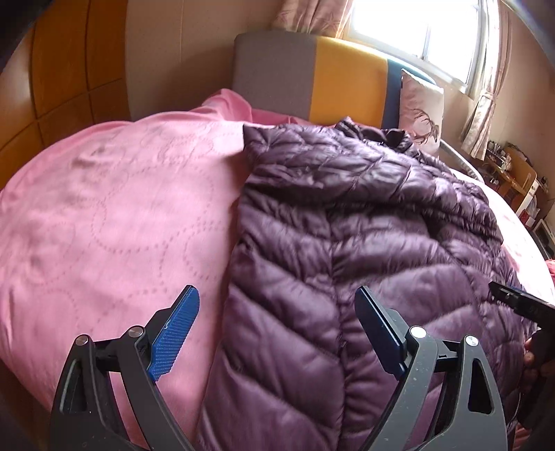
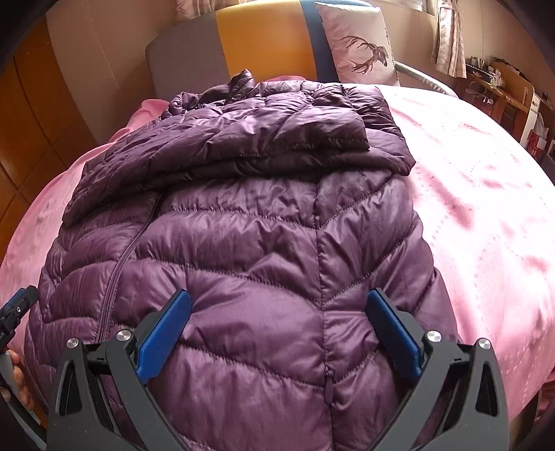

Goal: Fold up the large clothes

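A purple quilted puffer jacket (image 1: pixel 347 225) lies lengthwise on a pink bed cover (image 1: pixel 111 208), collar toward the headboard. In the right wrist view the jacket (image 2: pixel 260 243) has both sleeves folded across its upper body. My left gripper (image 1: pixel 277 326) is open and empty, above the jacket's near left edge. My right gripper (image 2: pixel 279 329) is open and empty, above the jacket's near hem by the zipper. The right gripper's tip (image 1: pixel 513 298) shows at the left view's right edge, and the left gripper's tip (image 2: pixel 17 308) at the right view's left edge.
A grey, orange and blue headboard (image 1: pixel 312 79) stands at the far end with a deer-print pillow (image 2: pixel 360 45). Wooden wardrobe doors (image 1: pixel 52 86) are on the left. A window (image 1: pixel 416 31) with curtains and a cluttered desk (image 2: pixel 499 90) are on the right.
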Demonstrator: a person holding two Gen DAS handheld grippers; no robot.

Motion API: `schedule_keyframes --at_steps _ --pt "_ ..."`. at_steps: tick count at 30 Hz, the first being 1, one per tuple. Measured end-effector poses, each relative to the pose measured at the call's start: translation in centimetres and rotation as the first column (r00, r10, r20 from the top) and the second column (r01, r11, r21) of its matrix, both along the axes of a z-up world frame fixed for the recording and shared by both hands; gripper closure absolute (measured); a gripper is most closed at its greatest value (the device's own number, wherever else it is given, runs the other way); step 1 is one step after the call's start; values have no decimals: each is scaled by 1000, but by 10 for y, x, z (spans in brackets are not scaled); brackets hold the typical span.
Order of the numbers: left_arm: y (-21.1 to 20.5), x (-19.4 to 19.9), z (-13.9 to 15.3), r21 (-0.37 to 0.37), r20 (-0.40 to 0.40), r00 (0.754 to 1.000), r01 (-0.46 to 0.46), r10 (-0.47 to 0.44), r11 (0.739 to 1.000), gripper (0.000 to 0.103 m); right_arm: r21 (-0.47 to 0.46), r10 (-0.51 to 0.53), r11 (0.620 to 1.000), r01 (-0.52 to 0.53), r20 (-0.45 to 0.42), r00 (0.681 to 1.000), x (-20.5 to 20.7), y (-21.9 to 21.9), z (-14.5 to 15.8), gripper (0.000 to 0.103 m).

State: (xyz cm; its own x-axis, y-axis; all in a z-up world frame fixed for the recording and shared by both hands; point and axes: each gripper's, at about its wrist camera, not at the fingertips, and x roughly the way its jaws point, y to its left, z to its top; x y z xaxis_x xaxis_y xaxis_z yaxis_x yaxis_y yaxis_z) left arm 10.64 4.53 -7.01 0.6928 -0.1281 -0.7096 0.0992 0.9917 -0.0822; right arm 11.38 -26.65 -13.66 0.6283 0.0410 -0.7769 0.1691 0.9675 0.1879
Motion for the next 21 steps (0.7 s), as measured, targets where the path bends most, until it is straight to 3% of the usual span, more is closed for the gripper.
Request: schedule_keyframes --at_steps 11,21 --pt "12 -16 -23 -10 -61 998 -15 14 1000 12 -2 3 1000 -3 13 1000 -16 2 -2 2" --pt "25 -41 -21 -49 -70 996 50 -54 998 12 19 6 1000 -7 17 1000 -33 -2 3 2"
